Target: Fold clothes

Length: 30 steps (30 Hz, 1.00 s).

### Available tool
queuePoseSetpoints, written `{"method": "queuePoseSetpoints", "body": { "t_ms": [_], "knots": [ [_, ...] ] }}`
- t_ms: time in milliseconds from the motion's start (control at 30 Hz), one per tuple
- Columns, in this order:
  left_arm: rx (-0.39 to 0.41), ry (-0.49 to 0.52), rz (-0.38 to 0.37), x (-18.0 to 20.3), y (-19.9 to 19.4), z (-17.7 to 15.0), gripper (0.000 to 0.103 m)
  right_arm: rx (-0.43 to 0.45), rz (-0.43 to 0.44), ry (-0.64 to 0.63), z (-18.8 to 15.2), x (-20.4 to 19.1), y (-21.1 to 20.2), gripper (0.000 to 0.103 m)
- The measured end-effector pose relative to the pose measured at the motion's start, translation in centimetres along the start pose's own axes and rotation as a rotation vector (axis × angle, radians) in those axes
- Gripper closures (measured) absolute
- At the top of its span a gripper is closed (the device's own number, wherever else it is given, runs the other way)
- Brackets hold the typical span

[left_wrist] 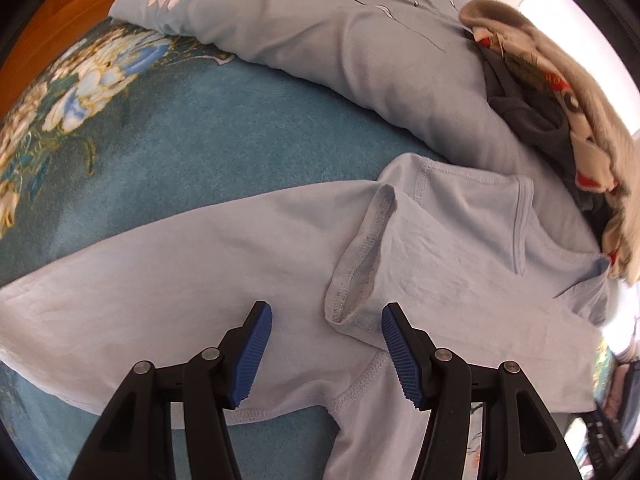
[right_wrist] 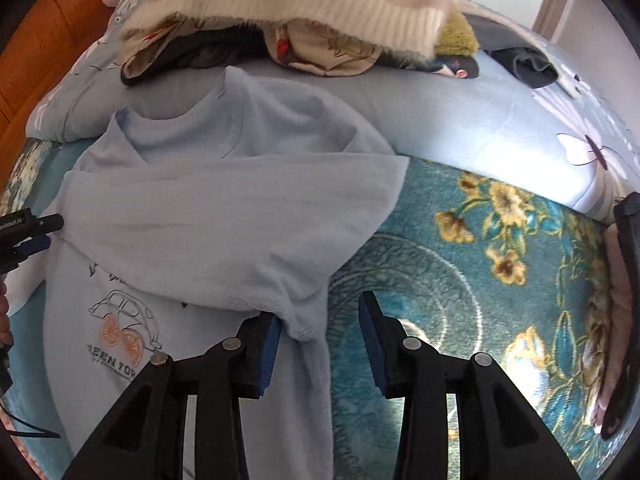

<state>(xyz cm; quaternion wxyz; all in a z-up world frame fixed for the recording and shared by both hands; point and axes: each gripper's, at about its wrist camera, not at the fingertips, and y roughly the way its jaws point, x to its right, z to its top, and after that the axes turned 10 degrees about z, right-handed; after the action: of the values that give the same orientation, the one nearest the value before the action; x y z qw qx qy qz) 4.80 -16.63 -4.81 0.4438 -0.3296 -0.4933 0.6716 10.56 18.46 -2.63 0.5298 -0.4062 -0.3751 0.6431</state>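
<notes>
While the left wrist view looked down along its fingers, the left gripper (left_wrist: 326, 354) stood spread wide with nothing between its blue pads (left_wrist: 252, 356), hanging just above the pale blue T-shirt (left_wrist: 180, 272). That shirt lay across the teal floral blanket (left_wrist: 140, 152), one sleeve (left_wrist: 472, 216) turned back over the body so its stitched armhole seam (left_wrist: 360, 256) showed, reaching almost to the right-hand pad. Beyond it sat a light blue quilt (left_wrist: 340, 40), with a heap of other clothes (left_wrist: 560, 100) at the far right.

From the right wrist view, the right gripper (right_wrist: 320, 344) was likewise spread and holding nothing; the shirt's side edge and a stitched corner (right_wrist: 304, 330) lay between the fingers, close by the left-hand one. A flap of the T-shirt (right_wrist: 224, 208) was folded over the front, partly covering the car print (right_wrist: 124, 328). The left gripper's tip (right_wrist: 36, 232) showed at the shirt's far side.

By my judgement the sleeve-folding step was in hand, with one fold laid. Next, each claw would need to close on an edge and carry it across without dragging the layers beneath.
</notes>
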Motion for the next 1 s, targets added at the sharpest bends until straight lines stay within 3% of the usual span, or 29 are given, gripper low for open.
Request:
{"method": "queuePoseSetpoints", "body": {
  "t_ms": [133,267,400,533,600,700,833,900,1000],
  "knots": [
    [0.009,0.037,0.043,0.8,0.1,-0.3,0.042,0.027,-0.054,0.016,-0.8,1.9,-1.2,0.063],
    [0.018,0.062,0.062,1.2,0.1,-0.4,0.042,-0.006,-0.05,0.02,-1.3,2.7,-0.9,0.054],
    [0.011,0.02,0.025,0.3,-0.7,-0.5,0.042,-0.038,-0.048,0.024,-1.6,3.0,-0.9,0.054],
    [0.038,-0.155,-0.092,-4.7,-3.2,-2.1,0.042,-0.047,-0.054,0.031,-2.2,4.3,-2.5,0.054],
    [0.071,-0.252,-0.105,-8.5,-4.9,-3.7,0.042,-0.042,-0.06,0.045,-2.6,5.4,-3.7,0.054],
    [0.128,-0.407,-0.067,-15.7,-6.7,-6.4,0.042,-0.031,-0.074,0.053,-3.0,6.7,-5.5,0.054],
    [0.165,-0.643,0.048,-25.2,-7.8,-10.8,0.042,-0.025,-0.084,0.069,-3.4,6.4,-6.8,0.053],
    [0.144,-0.763,0.066,-29.2,-7.2,-12.6,0.041,-0.027,-0.064,0.09,-3.6,6.0,-6.5,0.053],
    [0.154,-0.879,0.018,-33.2,-6.3,-14.1,0.041,-0.026,-0.035,0.114,-3.6,5.3,-6.1,0.052]
  ]
}}
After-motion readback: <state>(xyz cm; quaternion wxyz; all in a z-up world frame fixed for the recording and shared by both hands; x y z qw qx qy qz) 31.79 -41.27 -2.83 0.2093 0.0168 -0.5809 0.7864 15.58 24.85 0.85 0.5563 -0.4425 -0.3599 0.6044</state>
